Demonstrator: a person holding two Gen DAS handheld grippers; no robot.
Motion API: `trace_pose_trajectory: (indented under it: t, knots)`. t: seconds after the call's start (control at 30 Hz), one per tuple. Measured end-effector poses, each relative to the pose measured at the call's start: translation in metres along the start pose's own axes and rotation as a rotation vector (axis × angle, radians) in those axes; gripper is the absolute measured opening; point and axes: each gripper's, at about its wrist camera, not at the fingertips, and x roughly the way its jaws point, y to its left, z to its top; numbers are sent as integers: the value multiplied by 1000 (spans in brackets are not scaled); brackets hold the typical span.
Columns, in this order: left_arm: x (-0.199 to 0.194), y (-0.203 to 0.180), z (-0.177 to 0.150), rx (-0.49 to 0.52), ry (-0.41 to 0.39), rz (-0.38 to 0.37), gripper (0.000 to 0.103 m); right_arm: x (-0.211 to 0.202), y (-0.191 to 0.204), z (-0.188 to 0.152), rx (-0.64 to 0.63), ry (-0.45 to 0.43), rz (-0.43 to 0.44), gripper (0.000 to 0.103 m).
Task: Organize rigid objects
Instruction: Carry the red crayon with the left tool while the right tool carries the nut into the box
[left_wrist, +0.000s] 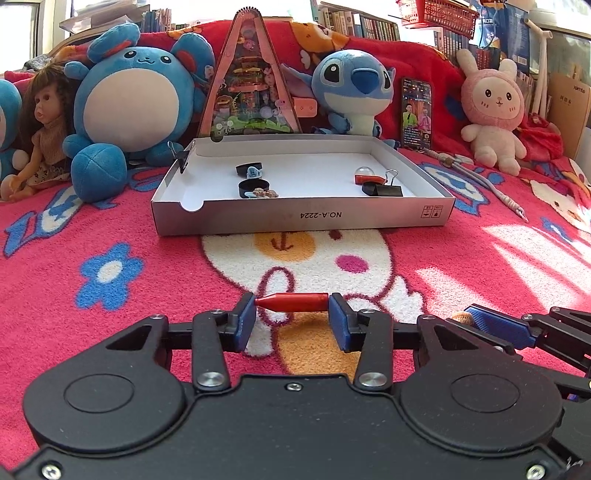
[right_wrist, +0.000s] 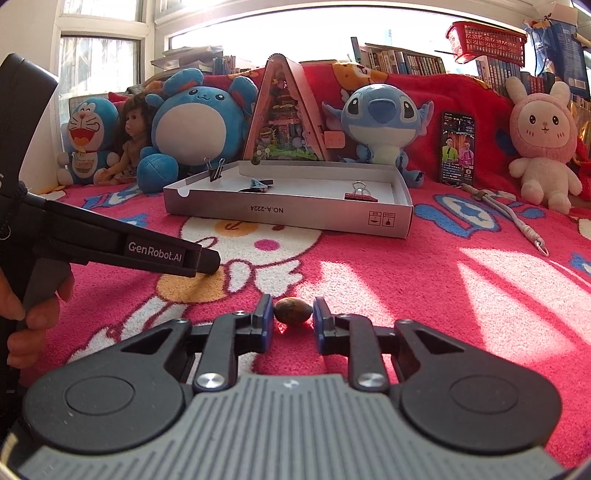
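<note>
A: Now, left gripper pinching the red crayon end to end, low over the blanket, pads at tip and butt. Looks seated, not slipping.

B: And the right gripper?

A: Squeezed onto the brown nut, a small oval lump, down on the blanket in a sunlit patch. Left pad plainly against it; right pad harder to judge from this angle, possibly a hair off. Counted as gripped all the same.

B: Step in hand, then?

A: Pick-up, both sides at once. Nothing lifted yet, by the look of it.

B: Where to next?

A: Into the box, lying well ahead toward the far edge of the blanket, in front of the plush toys. Already holding two black caps and a bead string near its left half, a red piece, a clear dome and a black binder clip near the right front corner. Another clip pinned on the far left wall.

B: Needs of the move?

A: Lift clear of the pile first, then forward and over the near wall, high enough not to catch its rim. Crayon best kept level, since gripped by its ends and likely to pivot out. Nut round and smooth, so a firm squeeze until well inside. Bare floor in the box's middle for both.
</note>
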Motion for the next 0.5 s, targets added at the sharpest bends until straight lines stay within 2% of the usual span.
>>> trace_pose_trajectory:
  t: [0.2, 0.5]
  knots:
    - [3, 6, 14, -24, -8, 16, 41, 15, -5, 24, 37, -7, -77, 27]
    - [18, 17, 50, -41, -45, 30, 41, 40, -11, 52, 51, -4, -107, 27]
